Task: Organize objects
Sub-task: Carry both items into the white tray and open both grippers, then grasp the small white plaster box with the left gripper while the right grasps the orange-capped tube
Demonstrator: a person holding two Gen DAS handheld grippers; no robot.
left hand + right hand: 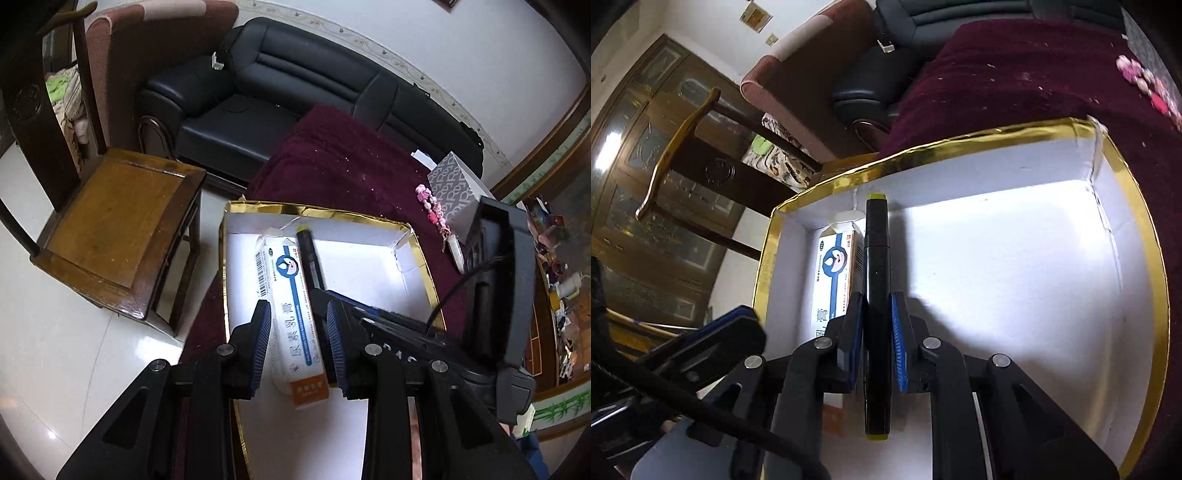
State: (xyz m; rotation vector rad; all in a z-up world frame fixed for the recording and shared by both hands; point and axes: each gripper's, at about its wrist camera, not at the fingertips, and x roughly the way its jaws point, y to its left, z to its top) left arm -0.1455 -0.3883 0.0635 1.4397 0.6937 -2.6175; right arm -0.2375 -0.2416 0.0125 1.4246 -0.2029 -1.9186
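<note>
A shallow white box with a gold rim (332, 214) (960, 144) lies on a maroon cloth. Inside it, along the left side, lies a white-and-blue ointment carton (291, 295) (829, 280). My right gripper (877, 295) is shut on a black marker (875, 258) (310, 258) with yellow ends. The marker hangs just right of the carton and parallel to it. My left gripper (298, 306) hovers over the carton, jaws a little apart. In the right wrist view it (750, 325) stands off to the carton's left, with nothing between its fingers.
The maroon cloth (351, 158) also carries a pink bead charm (432, 210) and a grey patterned carton (454, 184) to the right of the box. A wooden chair (110, 236) stands left, a black sofa (295, 74) behind. The right half of the box floor (1015, 295) is bare.
</note>
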